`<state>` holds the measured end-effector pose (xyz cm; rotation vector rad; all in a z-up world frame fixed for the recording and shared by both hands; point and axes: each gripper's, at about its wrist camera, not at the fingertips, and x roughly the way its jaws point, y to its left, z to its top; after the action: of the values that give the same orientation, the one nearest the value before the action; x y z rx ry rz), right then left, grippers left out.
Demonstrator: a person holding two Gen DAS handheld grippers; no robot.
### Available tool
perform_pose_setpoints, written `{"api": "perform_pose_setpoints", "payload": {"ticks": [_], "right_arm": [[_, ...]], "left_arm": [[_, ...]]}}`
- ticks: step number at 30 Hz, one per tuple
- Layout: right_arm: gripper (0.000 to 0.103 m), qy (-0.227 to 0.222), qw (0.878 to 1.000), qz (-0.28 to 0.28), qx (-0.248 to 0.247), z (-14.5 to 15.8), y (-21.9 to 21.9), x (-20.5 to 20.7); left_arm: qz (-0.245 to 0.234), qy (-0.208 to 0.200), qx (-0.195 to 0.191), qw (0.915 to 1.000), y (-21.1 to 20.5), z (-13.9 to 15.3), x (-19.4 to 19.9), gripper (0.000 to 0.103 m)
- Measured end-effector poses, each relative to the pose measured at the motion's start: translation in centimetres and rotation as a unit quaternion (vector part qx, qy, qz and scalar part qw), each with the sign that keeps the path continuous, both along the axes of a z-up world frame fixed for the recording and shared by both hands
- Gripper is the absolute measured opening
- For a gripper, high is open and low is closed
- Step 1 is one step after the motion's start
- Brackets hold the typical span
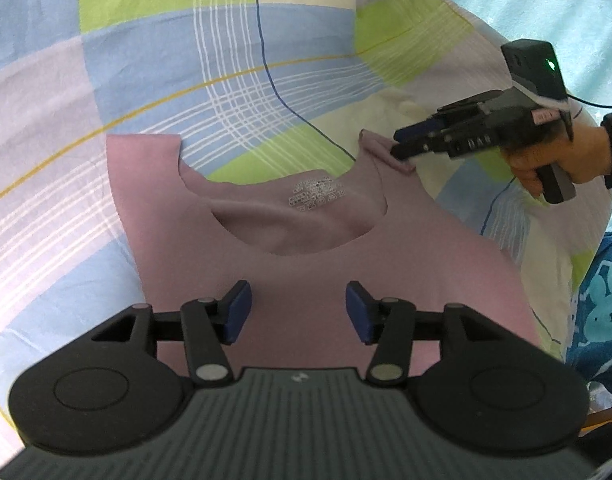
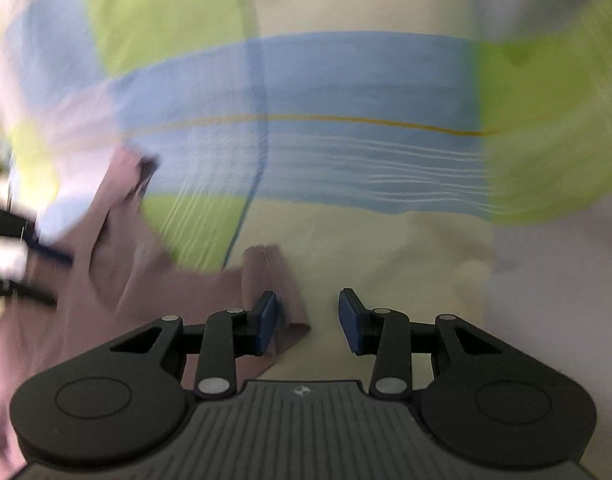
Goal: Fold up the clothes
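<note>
A mauve sleeveless top (image 1: 306, 248) lies flat on the checked bedsheet (image 1: 226, 60), neckline away from me, with a white printed label (image 1: 315, 194) inside the neck. My left gripper (image 1: 298, 314) hovers open over the chest area, nothing pinched between its blue pads. My right gripper (image 1: 401, 146), held by a hand (image 1: 545, 160), reaches the top's right shoulder strap (image 1: 371, 142). In the blurred right wrist view that gripper (image 2: 307, 322) stands open, and the strap end (image 2: 276, 280) lies against its left pad (image 2: 266, 324) without being pressed.
A blue cloth with a pale rabbit print (image 1: 601, 300) lies at the right edge, and turquoise fabric (image 1: 545, 0) lies beyond the sheet at the top right. A thin black cable (image 1: 589, 102) trails from the right gripper's handle.
</note>
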<state>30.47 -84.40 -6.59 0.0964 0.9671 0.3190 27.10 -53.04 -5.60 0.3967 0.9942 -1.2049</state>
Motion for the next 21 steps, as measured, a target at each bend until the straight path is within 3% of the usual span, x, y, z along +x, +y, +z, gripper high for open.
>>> {"api": "perform_pose_setpoints", "payload": {"ticks": [5, 11, 14, 16, 17, 18, 21], "right_arm": [[0.040, -0.004, 0.999, 0.020, -0.030, 0.7, 0.8, 0.2], [0.024, -0.038, 0.992, 0.066, -0.106, 1.5, 3.2, -0.7], [0.023, -0.037, 0.984, 0.098, -0.145, 0.8, 4.5, -1.0], [0.015, -0.037, 0.984, 0.091, -0.147, 0.8, 4.6, -0.9], [0.004, -0.036, 0.985, 0.083, -0.146, 1.0, 4.3, -0.7], [0.000, -0.035, 0.986, 0.076, -0.145, 1.2, 4.1, -0.6], [0.000, -0.045, 0.988, 0.034, -0.147, 1.8, 2.5, 0.4]], "left_arm": [[0.008, -0.010, -0.003, 0.9999, -0.1, 0.2, 0.6, 0.051], [0.018, -0.019, -0.007, 0.9996, 0.1, 0.6, 1.5, 0.052], [0.019, -0.020, -0.006, 0.9996, 0.2, 0.5, 1.6, 0.052], [0.020, -0.020, -0.006, 0.9996, 0.3, 0.5, 1.6, 0.052], [0.020, -0.021, -0.008, 0.9995, 0.4, 0.5, 1.6, 0.052], [0.021, -0.021, -0.009, 0.9995, 0.4, 0.6, 1.7, 0.053], [0.026, -0.030, -0.010, 0.9992, 0.5, 0.6, 2.1, 0.054]]}}
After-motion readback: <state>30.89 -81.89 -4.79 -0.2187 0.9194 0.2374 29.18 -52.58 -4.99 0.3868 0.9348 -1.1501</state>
